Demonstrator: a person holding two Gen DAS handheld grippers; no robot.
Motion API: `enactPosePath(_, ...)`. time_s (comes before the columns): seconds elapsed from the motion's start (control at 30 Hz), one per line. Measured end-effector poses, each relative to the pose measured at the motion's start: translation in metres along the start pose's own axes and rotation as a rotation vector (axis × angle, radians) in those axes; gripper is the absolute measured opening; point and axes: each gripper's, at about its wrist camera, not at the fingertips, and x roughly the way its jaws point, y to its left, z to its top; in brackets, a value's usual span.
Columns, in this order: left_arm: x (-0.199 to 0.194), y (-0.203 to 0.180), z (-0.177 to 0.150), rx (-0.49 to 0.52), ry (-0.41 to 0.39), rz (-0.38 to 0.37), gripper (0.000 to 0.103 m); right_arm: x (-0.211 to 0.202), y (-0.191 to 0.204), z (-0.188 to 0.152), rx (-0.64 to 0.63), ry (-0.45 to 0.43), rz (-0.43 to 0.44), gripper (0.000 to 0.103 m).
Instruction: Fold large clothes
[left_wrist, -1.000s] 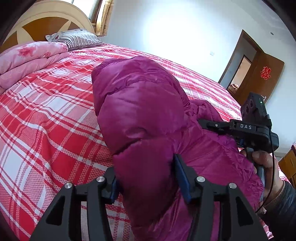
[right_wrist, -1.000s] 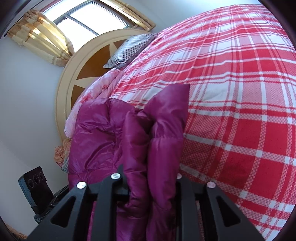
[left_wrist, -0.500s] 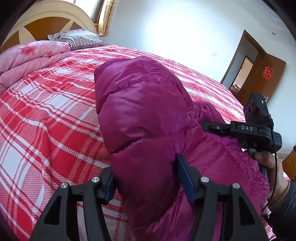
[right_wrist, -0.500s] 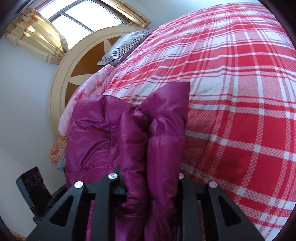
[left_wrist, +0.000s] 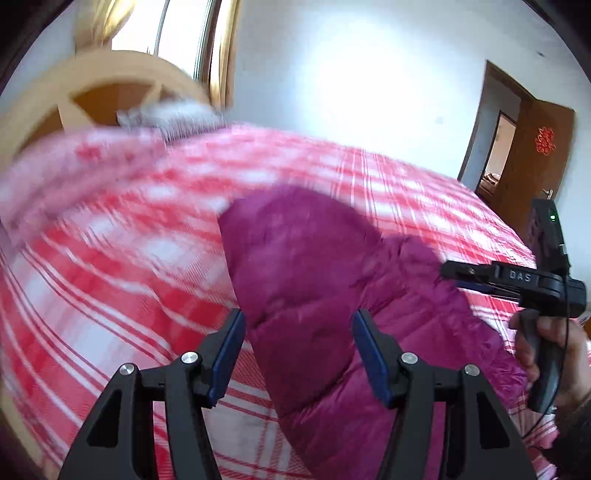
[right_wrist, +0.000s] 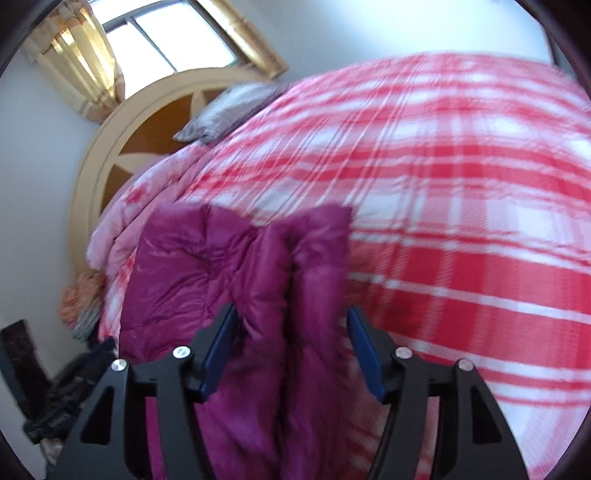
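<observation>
A magenta puffer jacket (left_wrist: 314, 266) lies folded on the red-and-white plaid bed (left_wrist: 110, 280). My left gripper (left_wrist: 297, 328) is open, its blue pads either side of the jacket's near edge with gaps showing. My right gripper (right_wrist: 291, 328) is open too, its pads apart from the jacket's doubled fold (right_wrist: 280, 280). The right gripper also shows in the left wrist view (left_wrist: 476, 277) at the jacket's right side, held by a hand. Both views are blurred.
A rounded wooden headboard (right_wrist: 147, 122), a striped pillow (right_wrist: 229, 107) and a pink folded quilt (right_wrist: 147, 192) are at the bed's head. A window with curtains (right_wrist: 159, 40) is behind. A brown door (left_wrist: 532, 162) stands open at the right.
Both grippers have opened and let go of the jacket. Both have pulled back and tilted up, so the jacket lies lower and farther off on the bed.
</observation>
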Motion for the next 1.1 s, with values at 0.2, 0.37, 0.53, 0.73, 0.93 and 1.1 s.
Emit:
enactPosePath(0.2,-0.060,-0.020,0.010,0.060,-0.122,0.022,0.083,-0.069,0.030,-0.015,-0.015,-0.140,-0.015,0.081)
enactPosePath(0.37,-0.092,-0.028,0.018,0.050,-0.190,0.015,0.090,-0.107,0.065,-0.032,-0.086,-0.234,-0.064,0.096)
enactPosePath(0.53,-0.107,-0.033,0.023,0.065,-0.224,-0.007,0.090,-0.126,0.084,-0.042,-0.111,-0.275,-0.060,0.098)
enactPosePath(0.73,-0.113,-0.032,0.021,0.061,-0.235,-0.009,0.090,-0.143,0.099,-0.049,-0.136,-0.308,-0.078,0.098)
enactPosePath(0.93,-0.113,-0.028,0.021,0.046,-0.229,-0.001,0.090,-0.152,0.110,-0.055,-0.172,-0.335,-0.107,0.099)
enactPosePath(1.1,-0.116,-0.027,0.021,0.050,-0.241,0.007,0.090,-0.159,0.119,-0.060,-0.208,-0.365,-0.135,0.101)
